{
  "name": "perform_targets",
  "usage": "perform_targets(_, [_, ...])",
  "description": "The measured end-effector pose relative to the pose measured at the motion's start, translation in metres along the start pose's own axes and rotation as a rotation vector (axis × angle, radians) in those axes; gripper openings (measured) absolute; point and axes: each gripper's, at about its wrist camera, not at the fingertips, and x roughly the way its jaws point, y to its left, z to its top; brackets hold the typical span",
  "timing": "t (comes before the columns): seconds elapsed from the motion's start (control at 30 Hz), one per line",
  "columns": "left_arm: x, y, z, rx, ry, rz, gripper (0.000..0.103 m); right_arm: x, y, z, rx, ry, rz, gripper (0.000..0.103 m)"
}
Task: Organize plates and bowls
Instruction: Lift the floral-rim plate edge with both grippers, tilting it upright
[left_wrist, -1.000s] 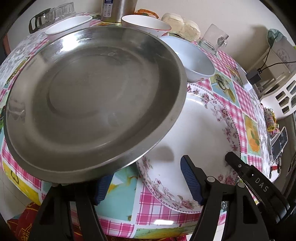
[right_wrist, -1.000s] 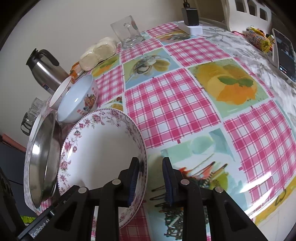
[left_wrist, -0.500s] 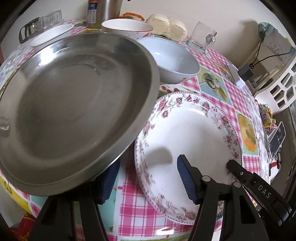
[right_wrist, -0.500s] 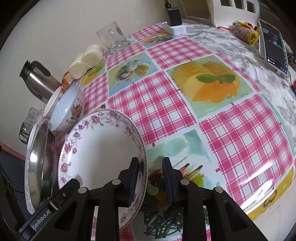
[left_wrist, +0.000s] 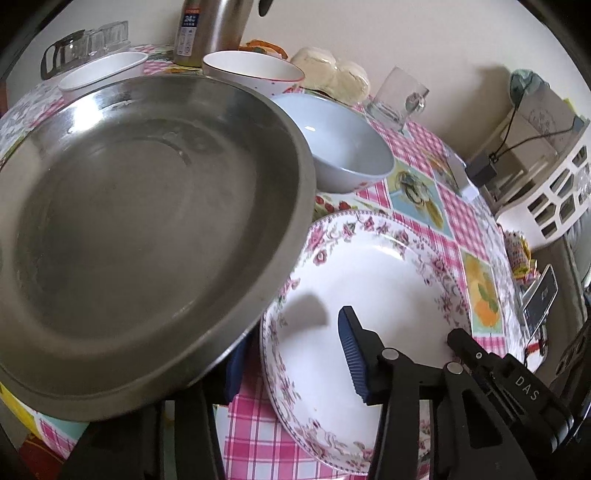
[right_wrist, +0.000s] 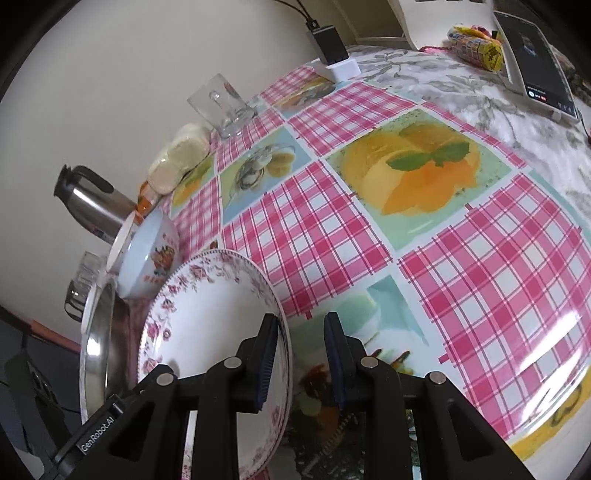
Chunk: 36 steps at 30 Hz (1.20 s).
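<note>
A table under a pink checked cloth (right_wrist: 491, 280) stands against a cream wall (right_wrist: 140, 74). The left gripper (left_wrist: 291, 363), its jaws just closing, straddles the floral plate's (left_wrist: 373, 280) near rim, the steel pan (left_wrist: 147, 229) overhanging its left finger. The right gripper (right_wrist: 301, 363) straddles the plate's rim, jaws narrowly parted; whether they press I cannot tell.

You are working at a home dining table: a pink checked oilcloth (right_wrist: 306, 236) with fruit pictures covers it. A steel thermos (right_wrist: 94, 205), glass mug (right_wrist: 221, 107) and phone (right_wrist: 535, 66) stand about.
</note>
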Motion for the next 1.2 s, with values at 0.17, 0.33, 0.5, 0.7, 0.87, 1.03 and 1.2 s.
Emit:
perform_targets(0.17, [0.0, 0.007, 0.001, -0.026, -0.009, -0.008, 0.037, 0.003, -0.005, -0.002, 0.028, 0.0, 0.084, 0.018])
perform_targets(0.33, [0.001, 0.01, 0.002, -0.036, -0.013, -0.002, 0.027, 0.007, -0.009, -0.006, 0.072, 0.0, 0.119, 0.013])
perform_targets(0.5, [0.0, 0.011, 0.002, -0.029, -0.015, 0.006, 0.019, 0.006, -0.004, -0.007, 0.044, -0.017, 0.093, 0.013])
perform_targets(0.7, [-0.001, 0.012, 0.001, -0.022, 0.017, -0.02, 0.015, 0.007, 0.004, -0.005, 0.017, -0.015, 0.065, 0.012])
perform_targets(0.87, [0.0, 0.007, 0.001, -0.003, 0.032, -0.038, 0.015, 0.004, 0.004, -0.003, -0.005, -0.021, 0.042, 0.012])
perform_targets(1.03, [-0.006, -0.003, 0.003, 0.03, 0.018, -0.055, 0.015, -0.003, 0.0, -0.001, -0.017, -0.022, 0.05, 0.012])
perform_targets(1.2, [-0.009, -0.008, 0.005, 0.053, 0.016, -0.078, 0.015, -0.014, 0.002, 0.001, -0.04, -0.045, 0.03, 0.013])
